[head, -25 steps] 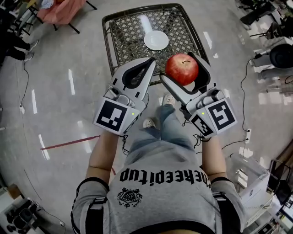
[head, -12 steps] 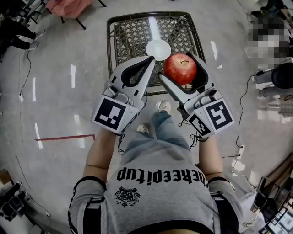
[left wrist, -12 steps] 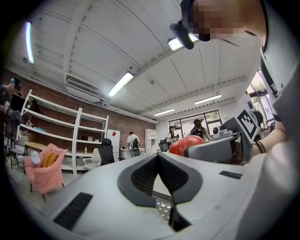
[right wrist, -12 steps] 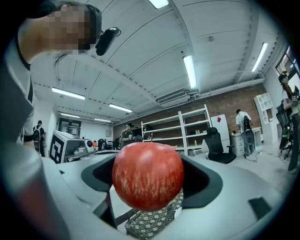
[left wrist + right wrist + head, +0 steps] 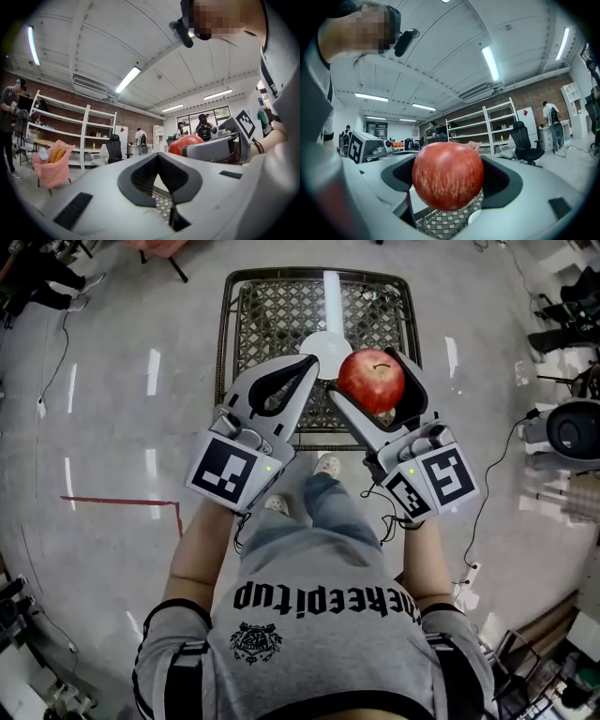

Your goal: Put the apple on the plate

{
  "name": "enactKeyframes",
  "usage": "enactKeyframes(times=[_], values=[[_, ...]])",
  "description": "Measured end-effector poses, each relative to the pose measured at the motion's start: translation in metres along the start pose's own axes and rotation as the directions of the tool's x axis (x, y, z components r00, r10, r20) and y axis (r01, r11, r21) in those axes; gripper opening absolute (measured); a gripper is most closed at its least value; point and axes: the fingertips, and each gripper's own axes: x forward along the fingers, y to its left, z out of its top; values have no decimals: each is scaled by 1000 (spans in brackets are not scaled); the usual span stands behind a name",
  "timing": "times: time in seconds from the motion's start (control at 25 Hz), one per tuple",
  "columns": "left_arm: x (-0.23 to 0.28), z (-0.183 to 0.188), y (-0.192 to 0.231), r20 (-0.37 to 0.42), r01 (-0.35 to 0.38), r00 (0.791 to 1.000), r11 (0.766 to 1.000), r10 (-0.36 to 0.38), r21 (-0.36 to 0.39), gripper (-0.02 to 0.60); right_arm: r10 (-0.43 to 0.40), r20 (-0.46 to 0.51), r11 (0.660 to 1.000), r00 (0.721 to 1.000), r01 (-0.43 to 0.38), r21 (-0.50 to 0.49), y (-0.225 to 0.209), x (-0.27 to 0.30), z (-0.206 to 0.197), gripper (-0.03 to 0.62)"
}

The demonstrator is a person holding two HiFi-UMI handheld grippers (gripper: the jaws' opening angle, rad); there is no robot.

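A red apple (image 5: 371,381) is clamped between the jaws of my right gripper (image 5: 366,373), held up in the air at the near edge of a small metal lattice table (image 5: 272,306). In the right gripper view the apple (image 5: 447,176) fills the space between the jaws. A white plate (image 5: 325,343) lies on the table just beyond both grippers, partly hidden by them; its rim (image 5: 476,217) shows below the apple. My left gripper (image 5: 310,360) is shut with nothing in it, beside the apple's left. From the left gripper view, the apple (image 5: 184,142) shows at the right.
The table stands on a glossy grey floor. A red tape line (image 5: 122,502) runs at the left, with cables and equipment (image 5: 570,427) at the right. The person's shoes (image 5: 324,465) are below the grippers. Shelves (image 5: 61,136), chairs and several people are in the room.
The table and plate have drawn nearer under the grippers as the person stepped forward. Both grippers kept their pose, the apple still held.
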Motion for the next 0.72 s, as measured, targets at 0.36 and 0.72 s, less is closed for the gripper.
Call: enactKeyframes(times=[0.36, 0.72], values=[[23, 1, 8, 9, -80, 997, 997, 80, 2, 18, 78, -4, 997, 997, -78, 6, -25, 13, 1, 430], [37, -4, 17, -19, -141, 990, 990, 141, -1, 18, 135, -10, 991, 991, -135, 14, -41, 28, -5, 430]])
